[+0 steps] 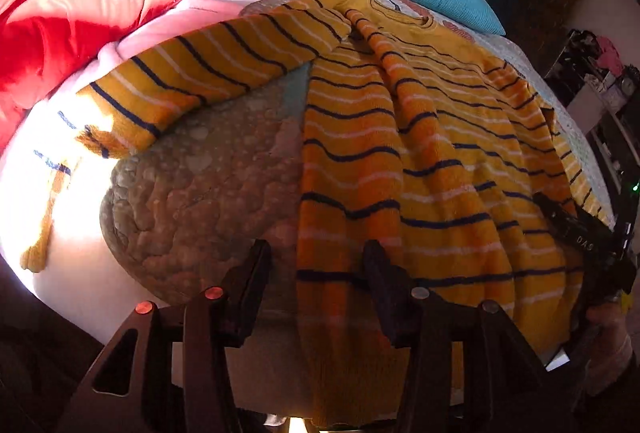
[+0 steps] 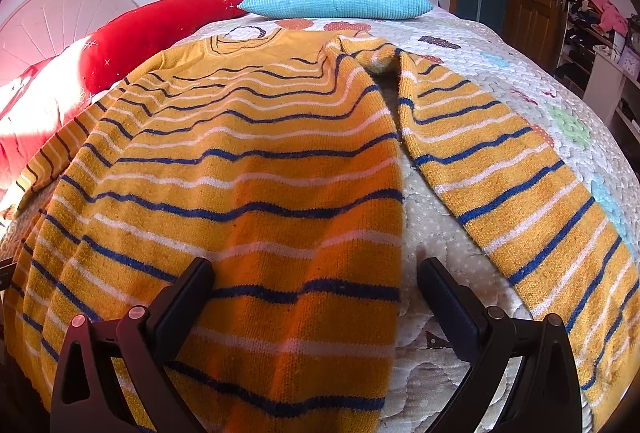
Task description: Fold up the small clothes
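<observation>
Looking along my left gripper (image 1: 316,265): fingers spread, holding nothing.
Left edge: the sweater (image 1: 400,161) side hem runs between my fingers; bare quilt (image 1: 200,169) lies to its left, one sleeve (image 1: 192,73) angled across it.
Right gripper (image 2: 316,285) view: fingers spread wide, nothing pinched.
Right edge: sweater's side hem between them, other sleeve (image 2: 520,193) just beside, quilt strip between.

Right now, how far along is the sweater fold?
Done: the striped sweater lies spread flat on the quilted bedspread, both sleeves out to the sides. In hand: nothing gripped; the left hand-held gripper and right hand-held gripper are both open at the hem corners. Left: every fold; no sleeve is tucked in yet.
</observation>
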Motion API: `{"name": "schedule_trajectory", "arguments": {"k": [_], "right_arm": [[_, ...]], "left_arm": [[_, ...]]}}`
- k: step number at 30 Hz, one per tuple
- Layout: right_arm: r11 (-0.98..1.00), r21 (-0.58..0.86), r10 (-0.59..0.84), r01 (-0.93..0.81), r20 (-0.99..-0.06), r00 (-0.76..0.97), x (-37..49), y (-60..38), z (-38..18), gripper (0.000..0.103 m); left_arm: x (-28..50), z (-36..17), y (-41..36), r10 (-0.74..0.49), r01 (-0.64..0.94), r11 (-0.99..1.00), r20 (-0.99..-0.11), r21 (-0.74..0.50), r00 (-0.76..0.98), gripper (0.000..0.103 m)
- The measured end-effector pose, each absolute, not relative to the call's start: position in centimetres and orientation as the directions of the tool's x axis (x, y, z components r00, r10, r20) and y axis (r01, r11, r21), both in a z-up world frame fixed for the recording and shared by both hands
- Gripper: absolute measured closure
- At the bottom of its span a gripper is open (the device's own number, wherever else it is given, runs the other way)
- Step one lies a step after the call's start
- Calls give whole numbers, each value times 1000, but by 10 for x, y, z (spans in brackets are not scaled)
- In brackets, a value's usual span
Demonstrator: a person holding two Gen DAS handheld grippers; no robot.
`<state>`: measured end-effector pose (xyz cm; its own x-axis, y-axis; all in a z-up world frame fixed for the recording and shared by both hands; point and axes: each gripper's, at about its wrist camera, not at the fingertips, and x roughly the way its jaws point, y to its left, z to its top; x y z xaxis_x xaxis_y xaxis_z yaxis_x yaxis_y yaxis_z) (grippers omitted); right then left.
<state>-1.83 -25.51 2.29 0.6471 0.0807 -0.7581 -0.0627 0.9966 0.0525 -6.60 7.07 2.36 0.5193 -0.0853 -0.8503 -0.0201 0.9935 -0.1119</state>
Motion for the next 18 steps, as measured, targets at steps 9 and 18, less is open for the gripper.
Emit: {"name": "schedule_trajectory", "arguments": {"k": [9,18], "right_arm": [[965,220,260,-140,-771,581,-19,-271,59,5],[993,118,82,12,-754,652,79,-355,126,4]], "left_arm": [[-79,54,109,32,-145,988,-844,-55,536,98],[-109,62,125,-44,-187,964,-810,-187,585,87]]}}
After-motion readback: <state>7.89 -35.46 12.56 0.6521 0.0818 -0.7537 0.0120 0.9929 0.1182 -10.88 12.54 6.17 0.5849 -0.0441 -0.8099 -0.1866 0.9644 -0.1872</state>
